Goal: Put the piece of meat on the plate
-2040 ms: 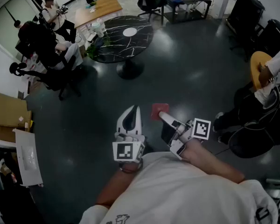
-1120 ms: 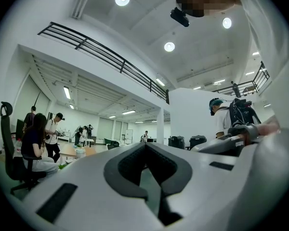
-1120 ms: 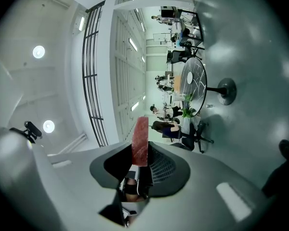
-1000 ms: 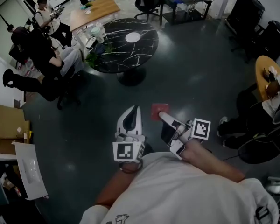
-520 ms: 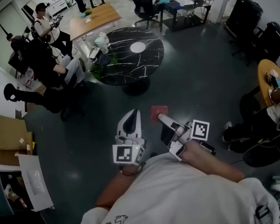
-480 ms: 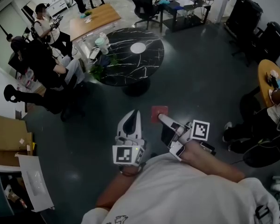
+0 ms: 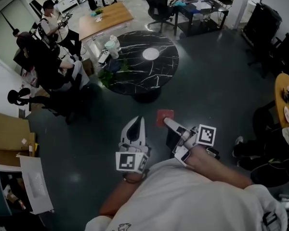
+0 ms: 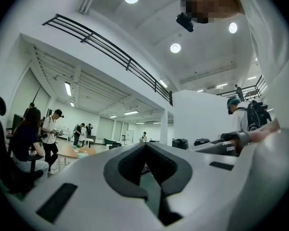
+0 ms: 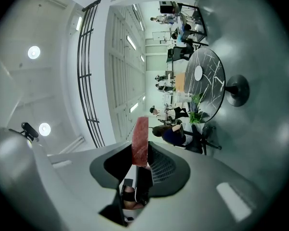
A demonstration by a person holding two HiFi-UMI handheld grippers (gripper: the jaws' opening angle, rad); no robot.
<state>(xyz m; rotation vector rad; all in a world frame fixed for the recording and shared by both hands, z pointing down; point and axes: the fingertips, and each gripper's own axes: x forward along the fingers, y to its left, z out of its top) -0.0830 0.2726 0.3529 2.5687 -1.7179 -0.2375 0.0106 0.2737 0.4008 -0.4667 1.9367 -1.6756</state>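
Right gripper (image 7: 169, 124) is clamped on the piece of meat (image 7: 164, 116), a flat red slab sticking out past the jaw tips, held in the air over the dark floor (image 7: 207, 81)

Right gripper view: the meat (image 9: 140, 141) stands edge-on between the two jaws, and the pads press it from both sides

Left gripper (image 7: 137, 121) is just beside the right one, pointing the same way, with its jaws together and nothing between them; the left gripper view shows the same, tips (image 8: 145, 146) meeting and no object in the gap

White plate (image 7: 151, 54) sits on the round black marble table (image 7: 135, 73), well apart from the meat and ahead of both grippers. The same plate (image 9: 198, 73) shows small in the right gripper view

Also on the table: a green plant (image 7: 119, 65) near its left edge and a pale container (image 7: 111, 46)

Seated people (image 7: 48, 57) are left of the table, with a wooden desk (image 7: 106, 19) behind it

Meat is not on the plate
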